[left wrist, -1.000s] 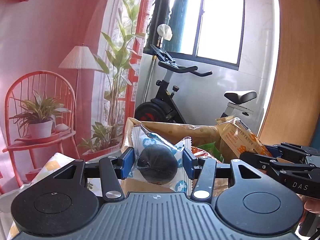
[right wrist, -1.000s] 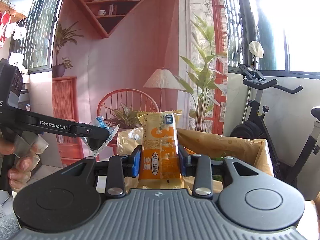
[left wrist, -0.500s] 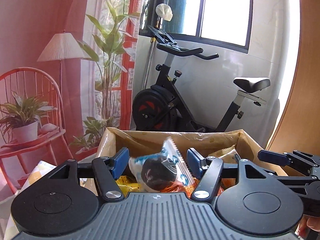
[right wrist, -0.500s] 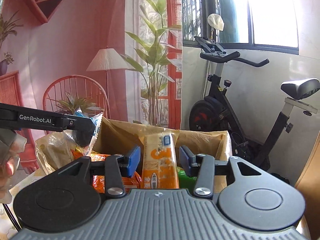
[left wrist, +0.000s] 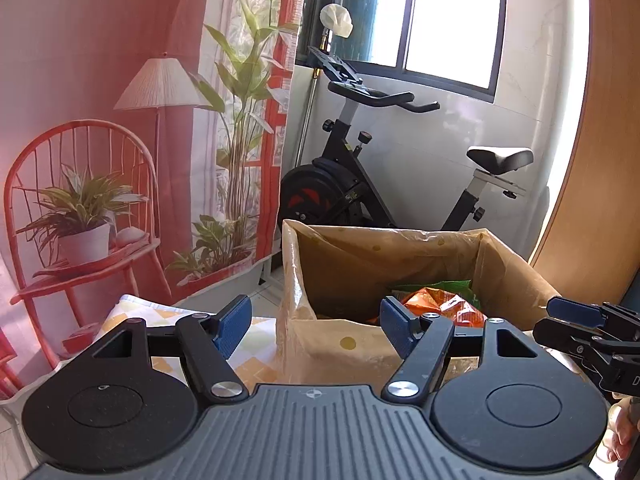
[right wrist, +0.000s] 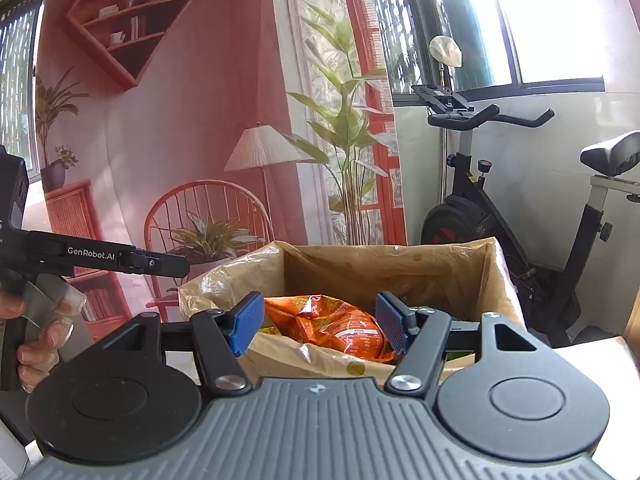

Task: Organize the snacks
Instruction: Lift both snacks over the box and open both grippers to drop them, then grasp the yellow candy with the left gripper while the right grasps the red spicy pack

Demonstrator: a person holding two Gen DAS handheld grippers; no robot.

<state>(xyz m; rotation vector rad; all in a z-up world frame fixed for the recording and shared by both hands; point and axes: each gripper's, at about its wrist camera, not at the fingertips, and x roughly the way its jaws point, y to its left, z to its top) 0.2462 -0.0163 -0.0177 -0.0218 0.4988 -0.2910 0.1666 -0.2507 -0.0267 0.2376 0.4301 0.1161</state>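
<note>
A printed backdrop of a red chair (left wrist: 80, 208) is seen far left of the fingers, an exercise bike (left wrist: 384, 184) beyond them. The left gripper (left wrist: 316, 322) is spread and empty before the lined box (left wrist: 400, 248); the right gripper (right wrist: 320, 322) is likewise parted, the orange snack bag (right wrist: 328, 326) lying between its fingers, inside the box. The thin liner could be snagged on withdrawal and the box tipped.

Bright daylight from a window (left wrist: 448, 20) at far right, blown out to pure white in both fisheye views. Glare washing over the wall (left wrist: 532, 92) beside it. Strong barrel distortion bending the edges. Sharp focus throughout; soft shadow inside the cardboard box (right wrist: 384, 272).
</note>
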